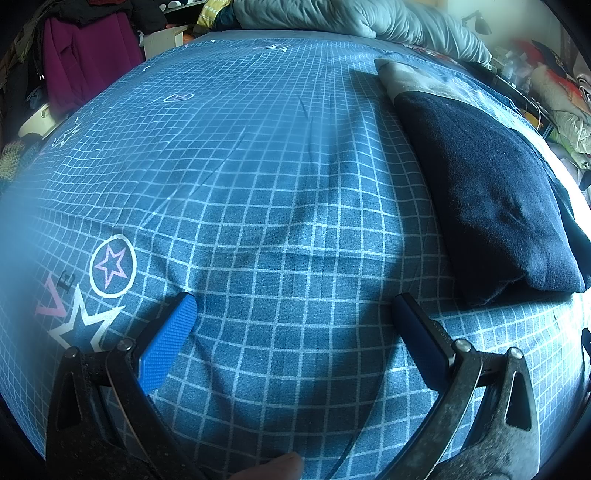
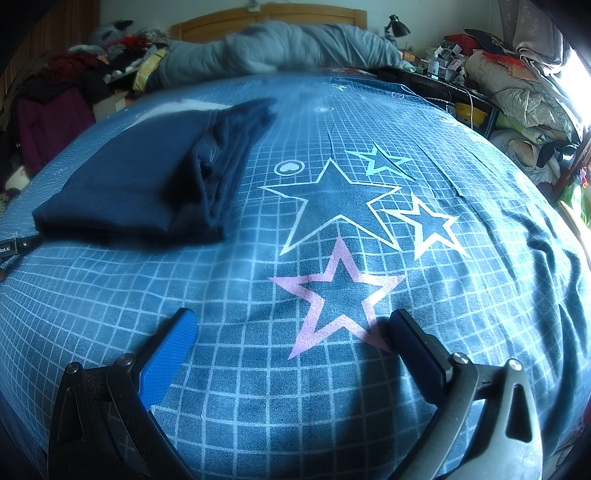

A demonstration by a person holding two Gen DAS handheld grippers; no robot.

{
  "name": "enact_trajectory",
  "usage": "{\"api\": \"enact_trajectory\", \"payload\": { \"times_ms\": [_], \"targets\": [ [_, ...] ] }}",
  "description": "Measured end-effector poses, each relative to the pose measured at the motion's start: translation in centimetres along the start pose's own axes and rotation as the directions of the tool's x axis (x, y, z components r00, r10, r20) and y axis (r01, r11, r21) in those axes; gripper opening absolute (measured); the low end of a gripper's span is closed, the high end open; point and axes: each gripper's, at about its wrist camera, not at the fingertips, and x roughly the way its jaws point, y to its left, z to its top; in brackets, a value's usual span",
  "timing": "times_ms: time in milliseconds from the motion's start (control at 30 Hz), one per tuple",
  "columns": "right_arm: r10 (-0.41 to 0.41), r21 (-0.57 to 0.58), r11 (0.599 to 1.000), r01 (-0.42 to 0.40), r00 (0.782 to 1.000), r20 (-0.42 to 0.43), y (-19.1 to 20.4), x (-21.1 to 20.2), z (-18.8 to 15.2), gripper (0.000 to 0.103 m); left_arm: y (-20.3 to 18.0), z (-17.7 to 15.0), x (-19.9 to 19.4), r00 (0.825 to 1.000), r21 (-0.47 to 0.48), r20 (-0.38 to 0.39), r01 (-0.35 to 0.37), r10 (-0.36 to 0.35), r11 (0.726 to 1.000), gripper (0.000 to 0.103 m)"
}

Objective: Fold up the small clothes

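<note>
A folded dark navy garment (image 1: 487, 192) lies flat on the blue checked bed sheet (image 1: 258, 206), at the right in the left wrist view. In the right wrist view the garment (image 2: 140, 177) lies at the left, with layered folded edges facing right. My left gripper (image 1: 295, 306) is open and empty, low over bare sheet, left of the garment's near corner. My right gripper (image 2: 293, 325) is open and empty over a pink star print (image 2: 340, 295), to the right of the garment and nearer than it. A light patterned cloth (image 1: 410, 79) lies just past the garment's far end.
A grey duvet (image 2: 280, 48) is bunched at the head of the bed by a wooden headboard (image 2: 269, 16). Piles of clothes (image 2: 528, 92) and clutter stand to the right, a purple garment (image 1: 88, 62) and boxes to the left. The left gripper's edge (image 2: 14, 247) shows at the far left.
</note>
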Motion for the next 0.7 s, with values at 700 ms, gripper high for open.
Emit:
{"api": "enact_trajectory", "payload": {
  "times_ms": [700],
  "targets": [
    [-0.025,-0.011,1.000,0.025,1.000,0.002,0.36,0.00,0.06,0.103,-0.56,0.05,0.06,1.000,0.006,-0.001,-0.011,0.011,1.000,0.103]
  ]
}}
